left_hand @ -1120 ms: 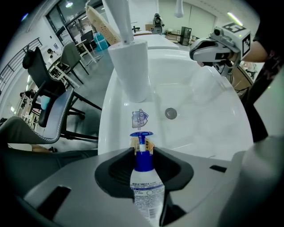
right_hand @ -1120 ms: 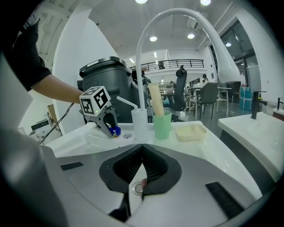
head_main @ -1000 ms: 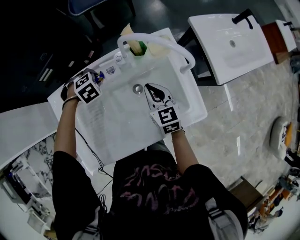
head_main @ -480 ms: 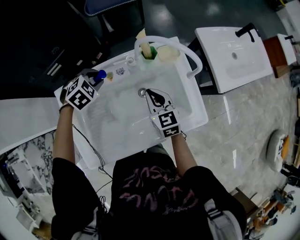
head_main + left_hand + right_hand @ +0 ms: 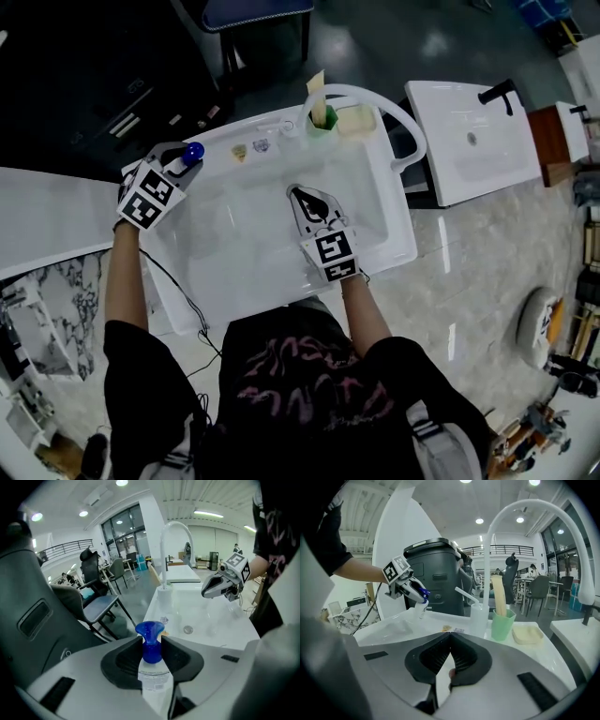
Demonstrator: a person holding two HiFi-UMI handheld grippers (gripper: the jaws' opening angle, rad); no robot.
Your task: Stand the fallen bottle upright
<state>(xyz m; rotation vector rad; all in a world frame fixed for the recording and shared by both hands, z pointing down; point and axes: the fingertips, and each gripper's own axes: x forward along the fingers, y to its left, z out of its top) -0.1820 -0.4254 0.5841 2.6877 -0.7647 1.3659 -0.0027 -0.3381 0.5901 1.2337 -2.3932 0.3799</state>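
A clear bottle (image 5: 151, 667) with a blue cap (image 5: 194, 151) sits between the pads of my left gripper (image 5: 152, 645), which is shut on its neck just under the cap. In the right gripper view the bottle (image 5: 419, 608) hangs tilted from the left gripper (image 5: 411, 590), above the back left rim of the white sink (image 5: 398, 246). My right gripper (image 5: 302, 194) hovers over the basin with its jaws pressed together and nothing between them (image 5: 450, 637). It also shows in the left gripper view as the right gripper (image 5: 220, 584).
A tall curved white faucet (image 5: 534, 508) rises at the sink's back edge. Beside it stand a white dispenser bottle (image 5: 477, 615), a green cup (image 5: 502, 624) with a stick in it and a pale soap dish (image 5: 527, 634). The drain (image 5: 188, 630) lies mid-basin. A dark bin (image 5: 436, 573) stands behind.
My left gripper has lifted with the bottle and tipped its cap end upward at the sink's back left corner. The right gripper has drifted a little over the basin, still shut.
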